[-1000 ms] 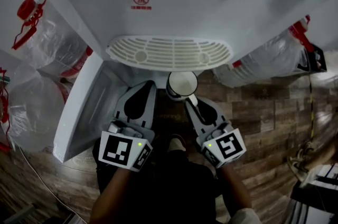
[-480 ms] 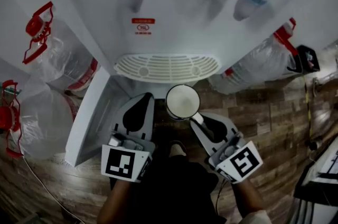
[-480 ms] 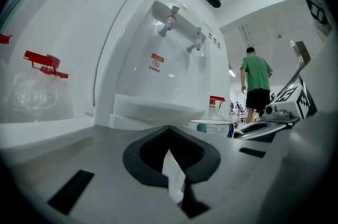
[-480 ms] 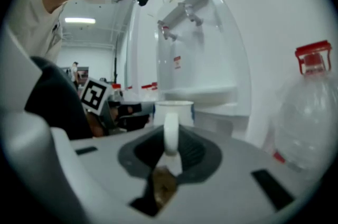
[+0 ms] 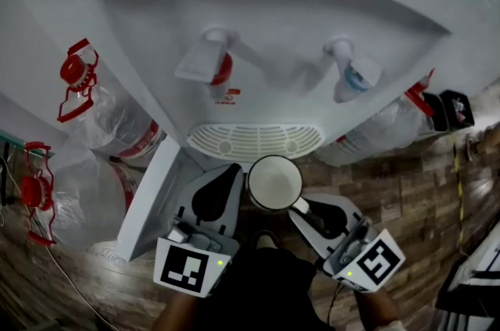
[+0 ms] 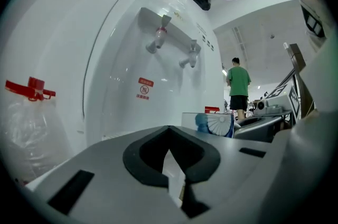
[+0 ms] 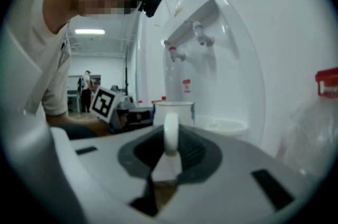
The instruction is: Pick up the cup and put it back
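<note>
A white cup point(image 5: 275, 183) hangs in the air just in front of the water dispenser's slotted drip tray point(image 5: 254, 142). My right gripper point(image 5: 301, 206) is shut on the cup's handle point(image 7: 170, 133), and the cup point(image 7: 173, 112) stands upright beyond the jaws. To the cup's left, my left gripper point(image 5: 226, 173) is shut with nothing in it and is not touching the cup. In the left gripper view that gripper point(image 6: 169, 130) points at the dispenser, and the cup point(image 6: 208, 123) shows a blue fan print. Above the tray are a red tap point(image 5: 212, 65) and a blue tap point(image 5: 353, 76).
Big clear water bottles with red caps point(image 5: 117, 134) lie left of the dispenser, and another bottle point(image 5: 383, 130) lies at its right. The floor point(image 5: 437, 189) is wood-patterned. A person in a green shirt point(image 6: 238, 85) stands far off in the room.
Both grippers have risen together with the cup, from below the drip tray to about its level. The head view has tilted up, so both taps now show.
</note>
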### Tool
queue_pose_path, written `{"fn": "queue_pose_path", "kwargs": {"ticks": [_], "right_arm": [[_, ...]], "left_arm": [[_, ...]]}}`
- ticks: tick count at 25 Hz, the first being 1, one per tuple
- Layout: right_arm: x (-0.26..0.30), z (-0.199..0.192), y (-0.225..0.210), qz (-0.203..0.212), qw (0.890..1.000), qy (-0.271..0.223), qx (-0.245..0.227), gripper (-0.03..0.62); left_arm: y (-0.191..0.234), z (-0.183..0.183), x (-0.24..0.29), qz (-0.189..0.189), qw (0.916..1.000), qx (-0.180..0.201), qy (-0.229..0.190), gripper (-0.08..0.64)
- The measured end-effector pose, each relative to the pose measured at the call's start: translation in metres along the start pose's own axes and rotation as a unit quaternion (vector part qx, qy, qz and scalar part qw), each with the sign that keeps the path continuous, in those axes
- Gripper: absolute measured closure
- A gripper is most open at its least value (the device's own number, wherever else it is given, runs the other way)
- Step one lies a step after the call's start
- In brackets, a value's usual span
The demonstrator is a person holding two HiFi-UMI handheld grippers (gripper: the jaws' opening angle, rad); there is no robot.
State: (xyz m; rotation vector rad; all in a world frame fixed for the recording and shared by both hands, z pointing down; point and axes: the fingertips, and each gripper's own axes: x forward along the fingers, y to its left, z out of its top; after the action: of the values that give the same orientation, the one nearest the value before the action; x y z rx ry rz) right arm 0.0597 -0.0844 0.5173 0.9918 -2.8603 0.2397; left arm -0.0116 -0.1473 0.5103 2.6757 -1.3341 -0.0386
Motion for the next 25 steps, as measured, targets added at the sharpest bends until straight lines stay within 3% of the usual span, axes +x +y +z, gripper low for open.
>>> {"fn": "queue_pose_path", "kwargs": {"ticks": [7,12,18,25], "right_arm": [[0.000,0.039,0.005,0.021,1.000,0.003,0.010,0.520],[-0.012,0.079,0.022,0.033,0.999,0.023,0.011,0.520],[-0.035,0.162,0.042,0.036,0.999,0.024,0.027,0.520],[-0.060,0.281,0.077,0.033,0.998,0.017,0.044,0.520]], "left_arm": [[-0.002,0.040,-0.003,0.017,0.9998,-0.005,-0.003,0.554],[-0.011,0.081,-0.014,0.024,0.9995,-0.012,0.018,0.554],[-0.035,0.160,-0.033,0.022,0.9992,-0.013,0.030,0.554],[-0.059,0.277,-0.059,0.028,0.9988,-0.015,0.037,0.554]]}}
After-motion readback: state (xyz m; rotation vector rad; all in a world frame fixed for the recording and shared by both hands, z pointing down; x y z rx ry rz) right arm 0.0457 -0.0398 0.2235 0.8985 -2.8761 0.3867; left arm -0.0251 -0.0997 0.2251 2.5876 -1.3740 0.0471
